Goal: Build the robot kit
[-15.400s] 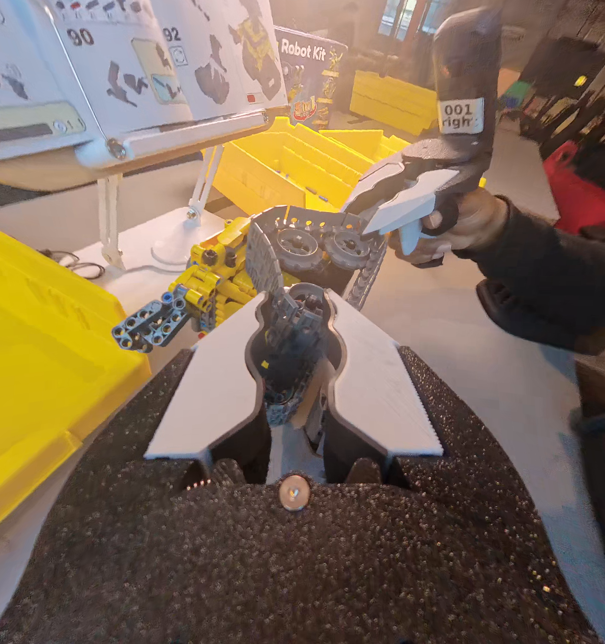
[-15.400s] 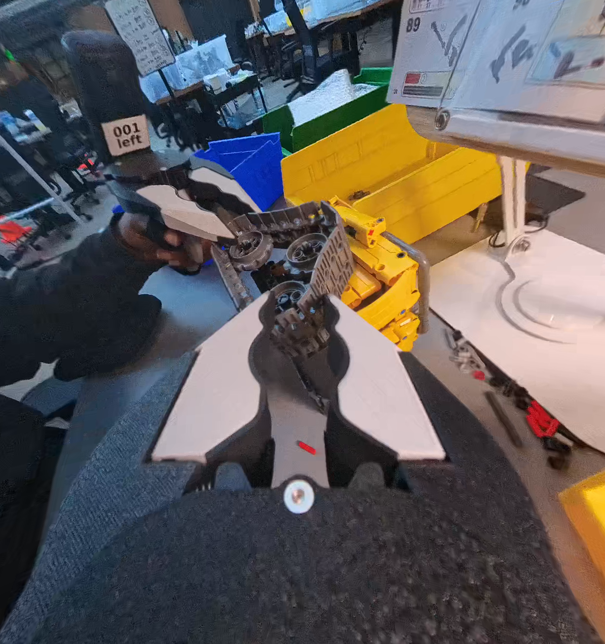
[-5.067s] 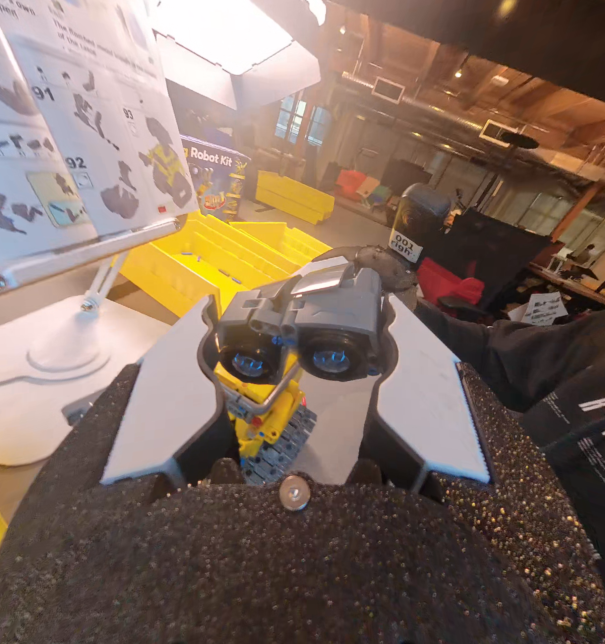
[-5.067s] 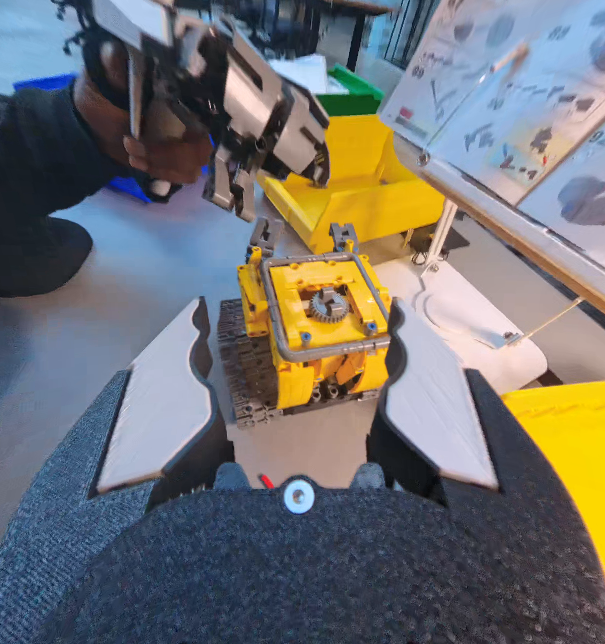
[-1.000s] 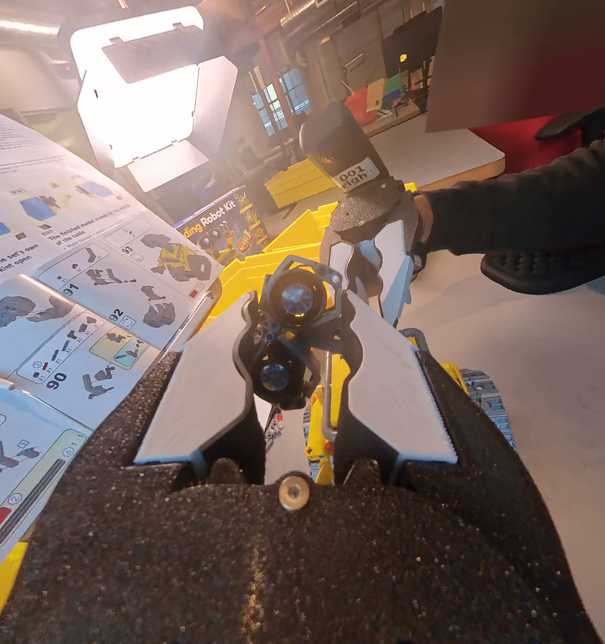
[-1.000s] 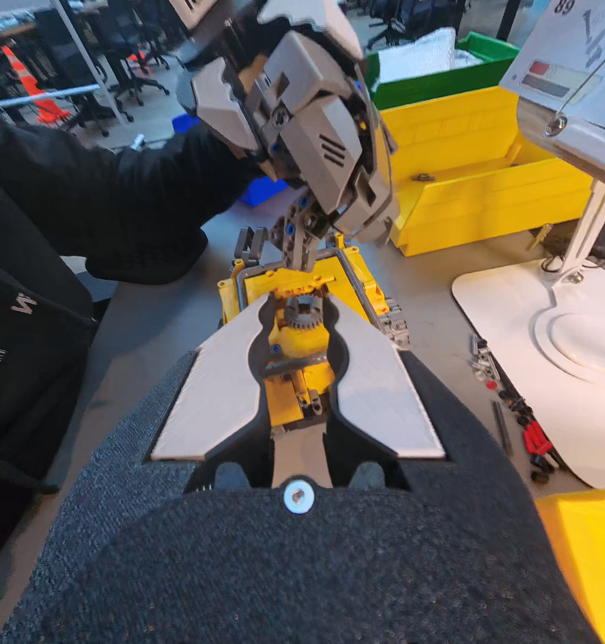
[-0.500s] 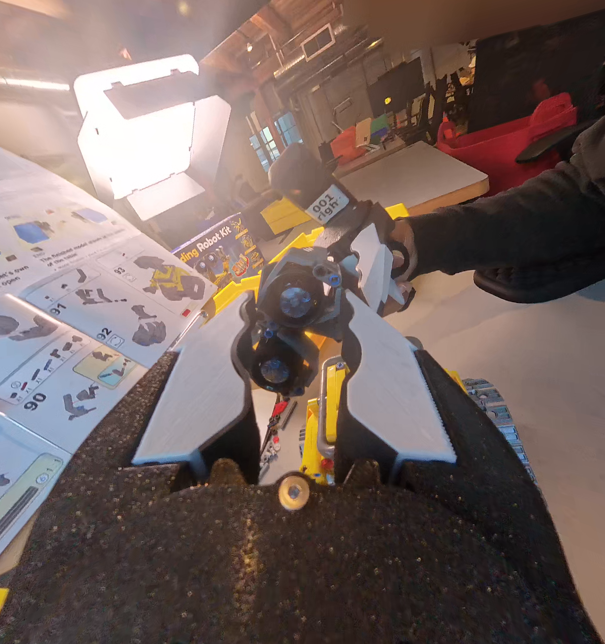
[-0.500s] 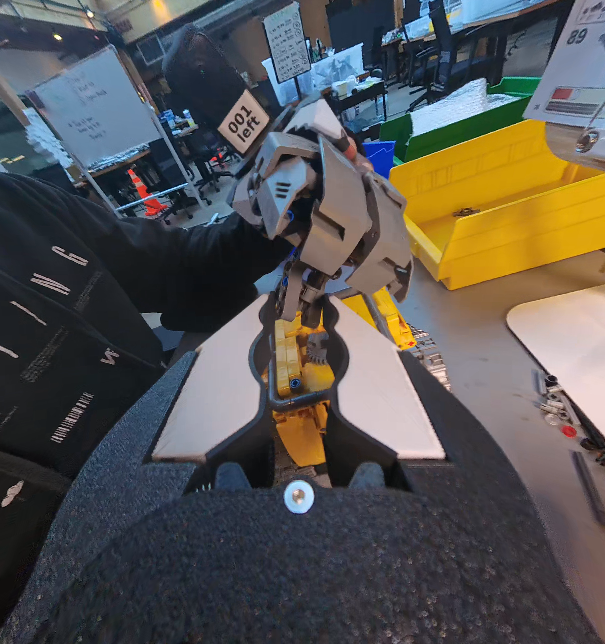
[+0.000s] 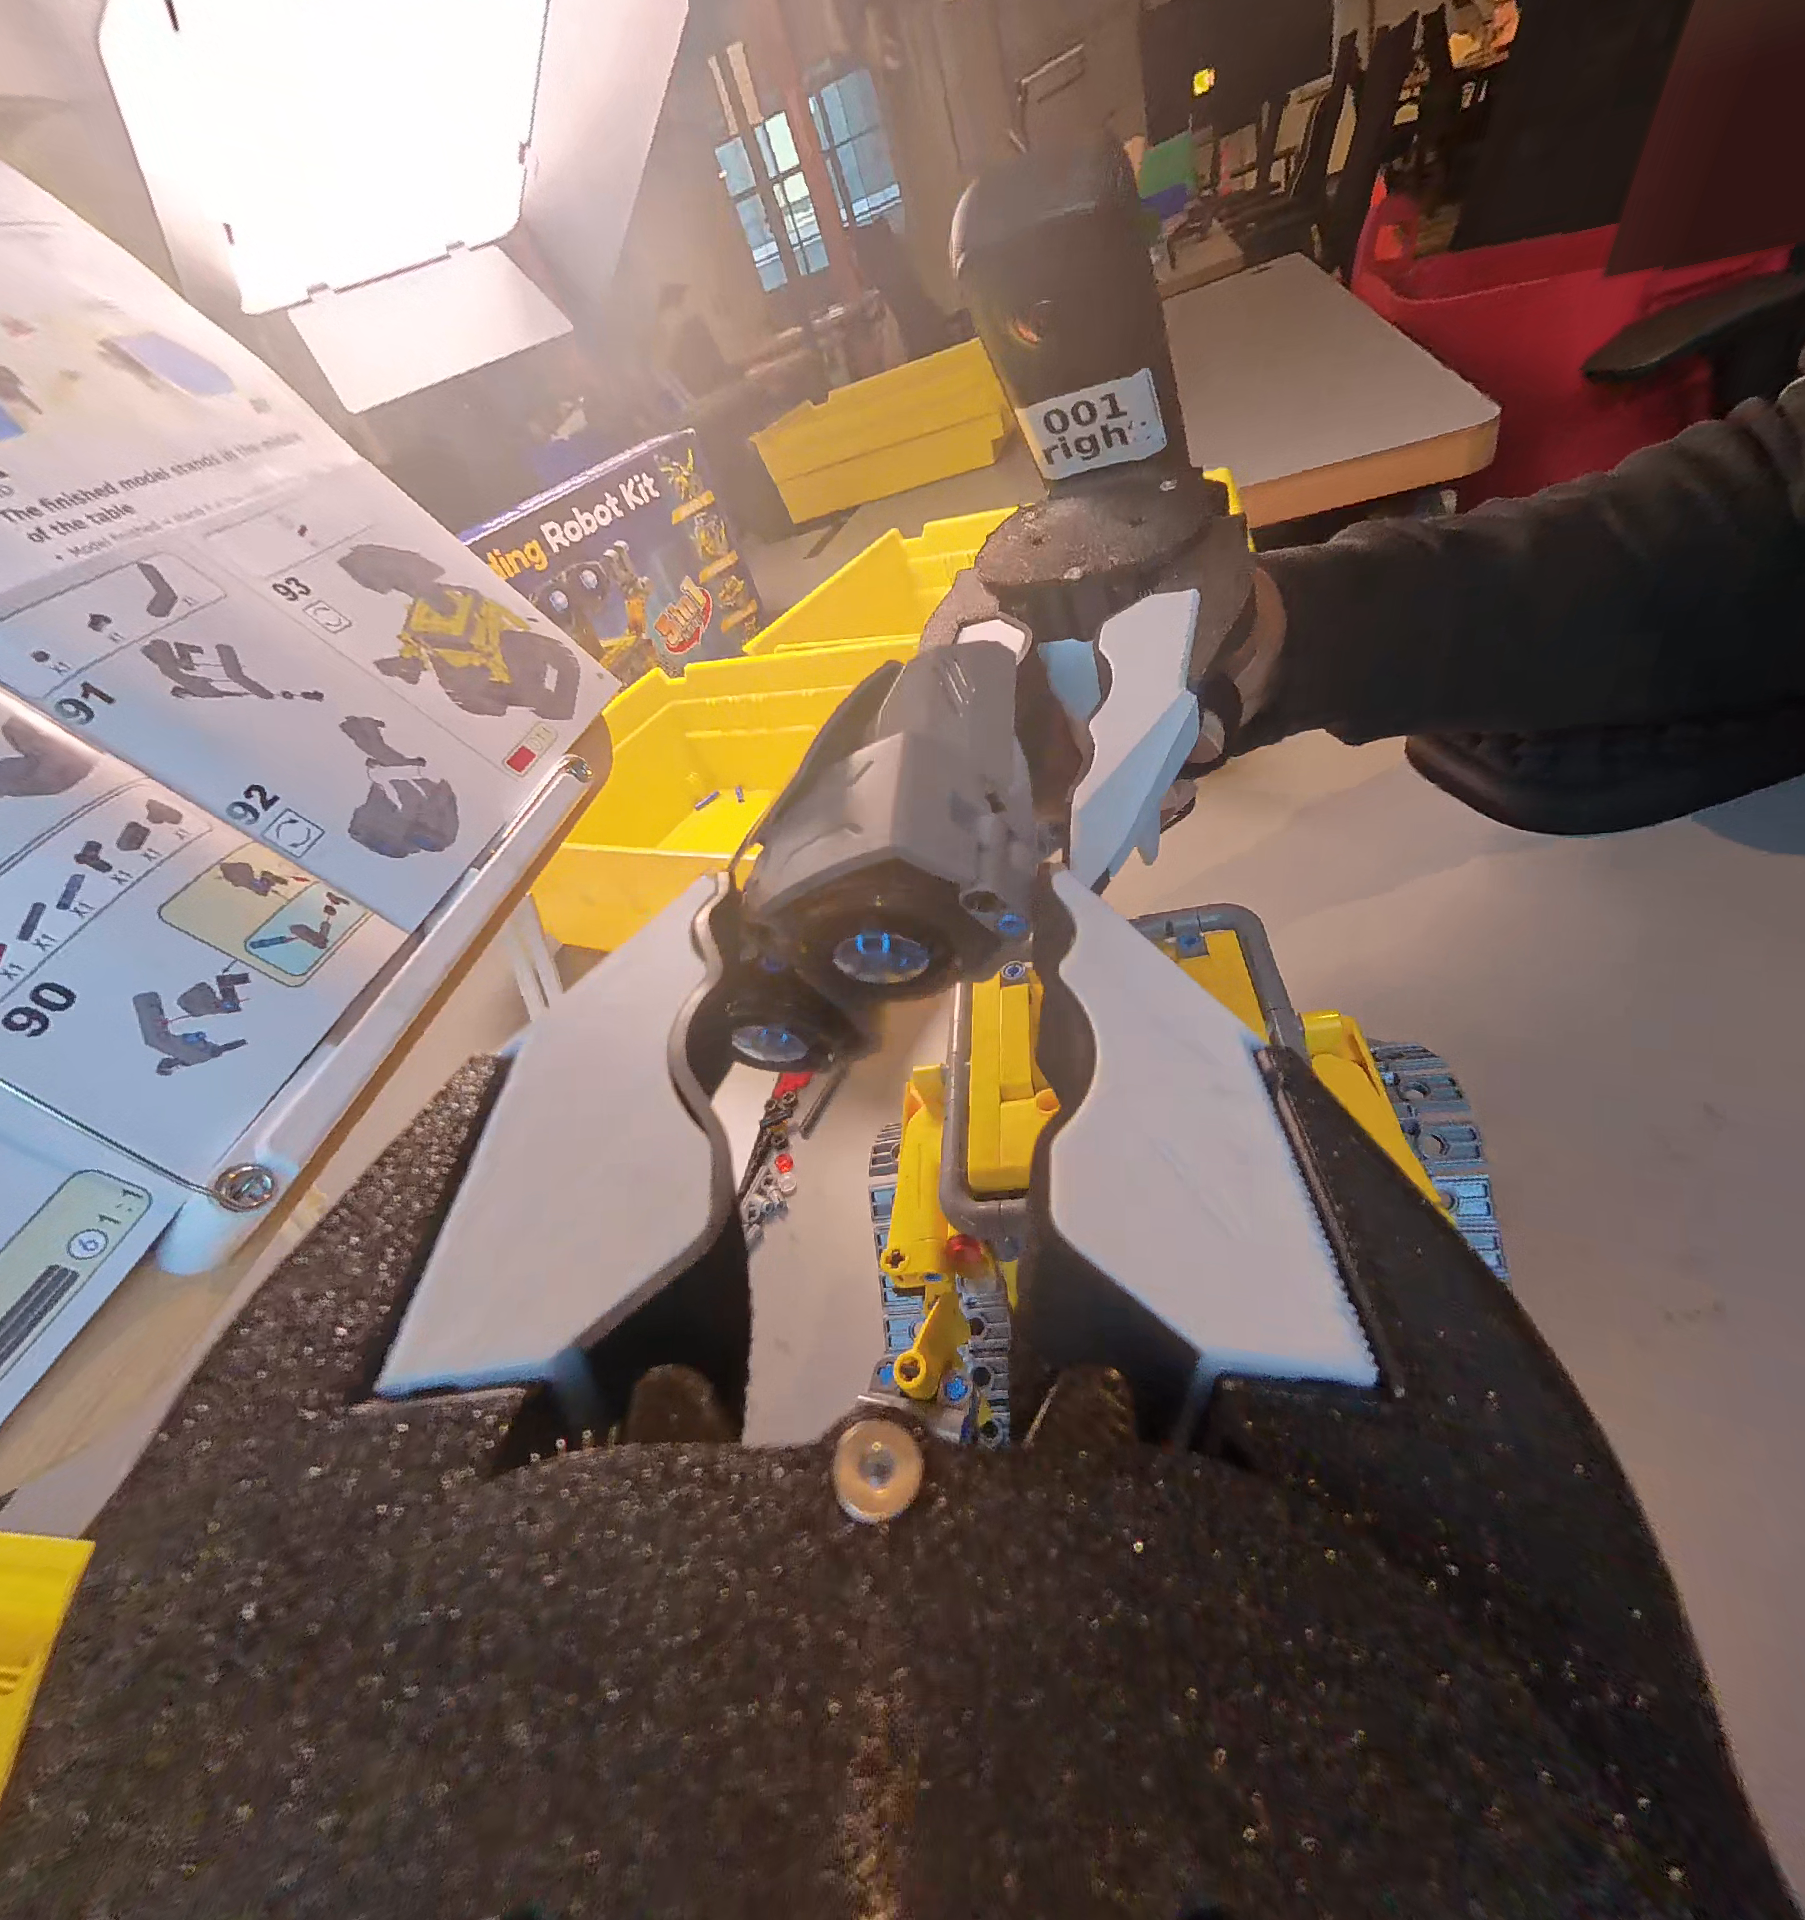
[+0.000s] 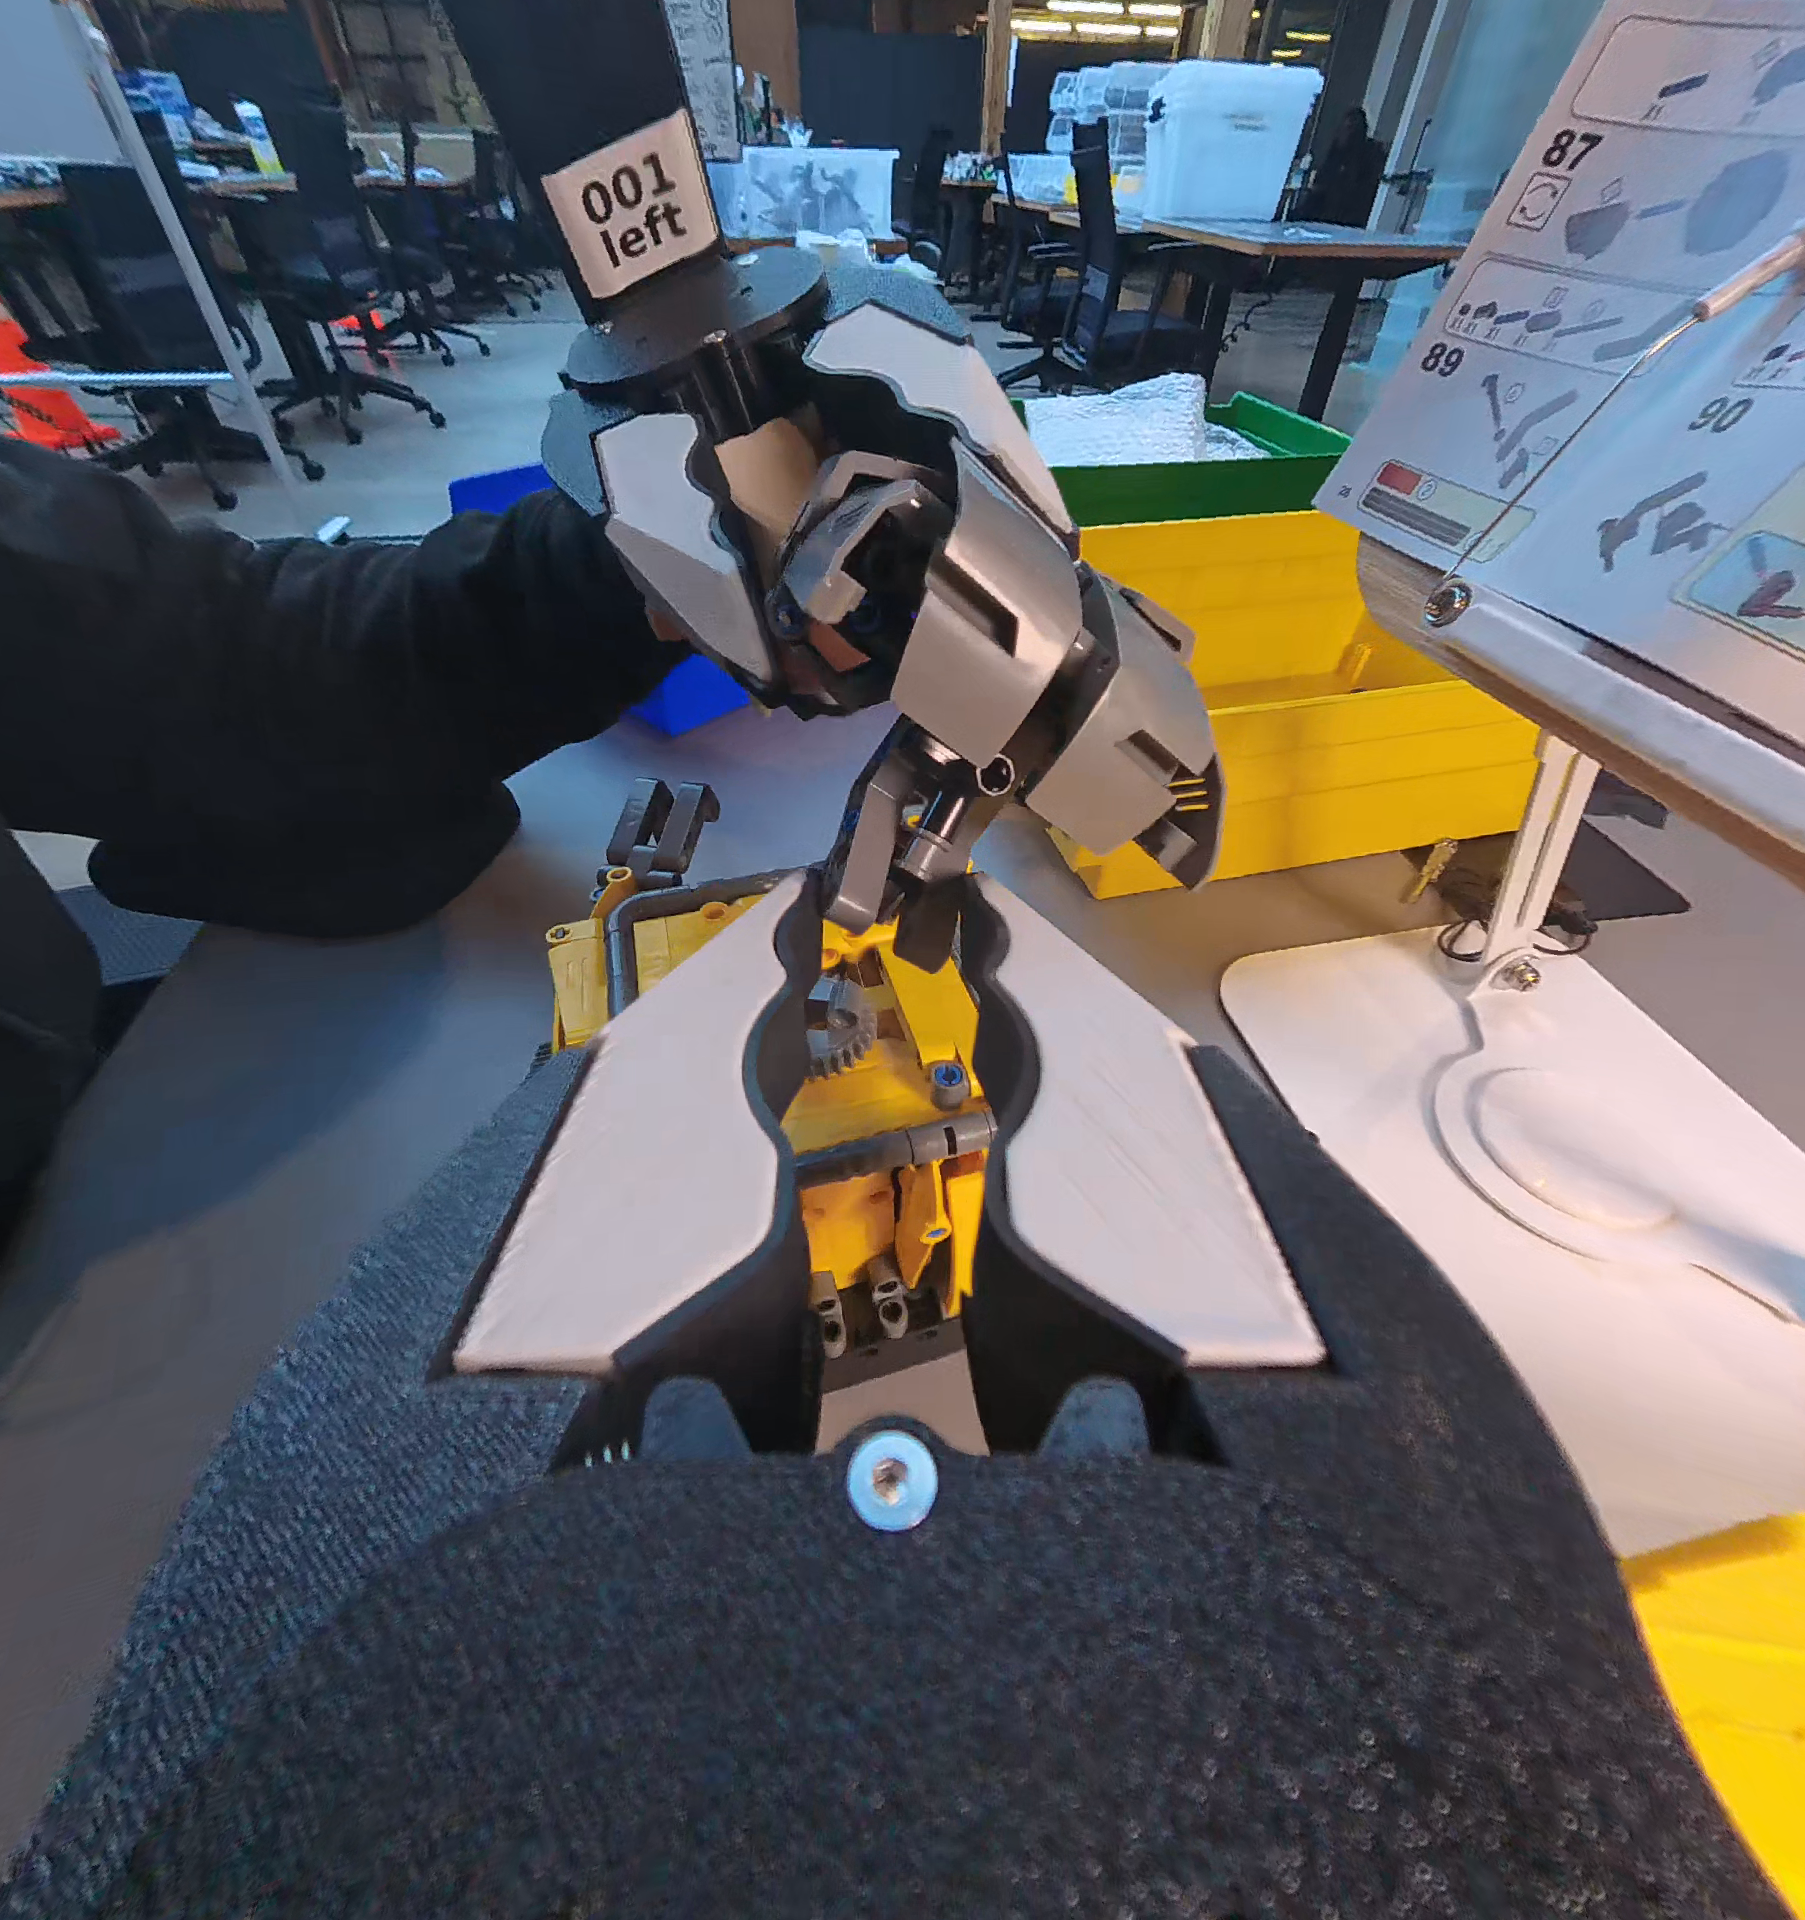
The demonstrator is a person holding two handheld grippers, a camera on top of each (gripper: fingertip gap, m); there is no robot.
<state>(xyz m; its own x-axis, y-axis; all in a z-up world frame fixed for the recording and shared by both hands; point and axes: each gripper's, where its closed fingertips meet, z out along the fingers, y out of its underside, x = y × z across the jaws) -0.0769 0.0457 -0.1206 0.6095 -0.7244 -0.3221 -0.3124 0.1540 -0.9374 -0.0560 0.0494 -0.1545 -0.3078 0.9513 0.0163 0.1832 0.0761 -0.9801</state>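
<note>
Left gripper clamps grey two-lens head above yellow tracked body on table. Right gripper pinches head's neck, jaws narrow.

The left tongs cover the sides of the grey head piece, so the contact there cannot be made out. The yellow tracked body is half hidden behind the tong fingers. The instruction sheets run off the left edge. The small loose parts on the counter are too small to tell apart. In the right wrist view, the right tongs hide whether they touch the head's neck.
</note>
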